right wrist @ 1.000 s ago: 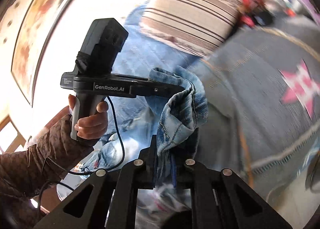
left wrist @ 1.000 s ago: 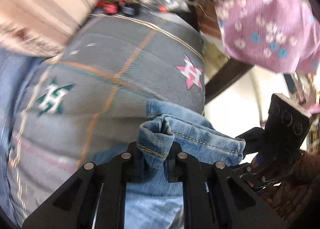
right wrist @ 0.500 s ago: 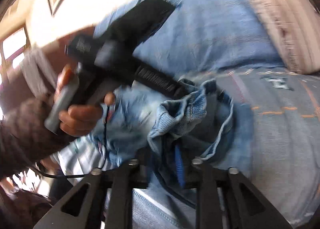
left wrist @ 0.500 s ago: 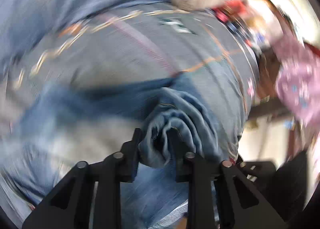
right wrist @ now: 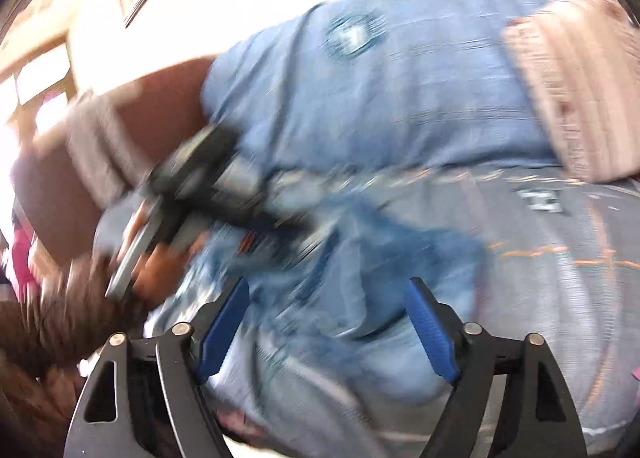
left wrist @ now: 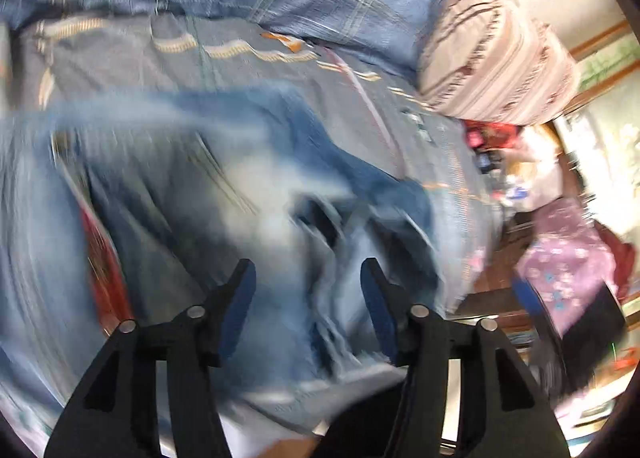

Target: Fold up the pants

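**Releasing jeans onto bedspread**

Left gripper: jaws opening, about half spread, pads clear of the denim between them. Jeans lie bunched mid-bedspread. Right gripper: opening wide, nothing clamped. Judgement: withdraw straight, avoid snagging; then flatten fold.

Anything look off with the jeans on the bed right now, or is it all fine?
The jeans lie bunched and rumpled on the grey bedspread, not flat. Both the left gripper and right gripper are opening, with no denim pinched. Heavy motion blur hides finer detail.
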A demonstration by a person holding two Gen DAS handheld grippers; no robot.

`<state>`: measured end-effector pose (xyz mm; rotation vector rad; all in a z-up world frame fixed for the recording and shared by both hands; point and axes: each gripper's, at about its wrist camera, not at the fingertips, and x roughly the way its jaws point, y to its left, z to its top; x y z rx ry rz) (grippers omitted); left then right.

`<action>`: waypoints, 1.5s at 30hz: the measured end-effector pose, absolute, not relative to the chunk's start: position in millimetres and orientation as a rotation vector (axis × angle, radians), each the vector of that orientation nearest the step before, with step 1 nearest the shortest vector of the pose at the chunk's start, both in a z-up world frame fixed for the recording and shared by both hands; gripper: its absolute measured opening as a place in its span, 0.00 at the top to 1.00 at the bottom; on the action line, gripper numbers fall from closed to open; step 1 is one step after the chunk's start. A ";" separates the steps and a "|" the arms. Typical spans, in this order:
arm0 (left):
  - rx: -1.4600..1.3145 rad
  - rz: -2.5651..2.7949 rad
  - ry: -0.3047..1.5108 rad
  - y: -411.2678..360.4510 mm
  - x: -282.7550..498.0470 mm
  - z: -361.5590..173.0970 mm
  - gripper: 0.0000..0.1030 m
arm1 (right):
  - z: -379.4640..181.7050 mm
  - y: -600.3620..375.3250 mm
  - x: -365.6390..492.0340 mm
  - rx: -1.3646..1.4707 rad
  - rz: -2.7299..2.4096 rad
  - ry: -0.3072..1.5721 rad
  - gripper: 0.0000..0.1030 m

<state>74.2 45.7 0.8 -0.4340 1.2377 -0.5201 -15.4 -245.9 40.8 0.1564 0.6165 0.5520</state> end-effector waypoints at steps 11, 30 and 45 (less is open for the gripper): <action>0.350 -0.528 0.930 -73.2 -1.7 23.9 0.39 | 22.2 -280.2 82.6 0.238 0.586 0.836 0.35; 0.092 -0.622 1.193 -52.4 -3.5 -13.8 0.18 | 6.0 -238.2 115.1 0.104 0.735 1.047 0.30; -0.072 -0.407 1.289 -46.4 38.0 -29.8 0.89 | 13.6 -171.4 125.2 -0.153 0.817 1.059 0.89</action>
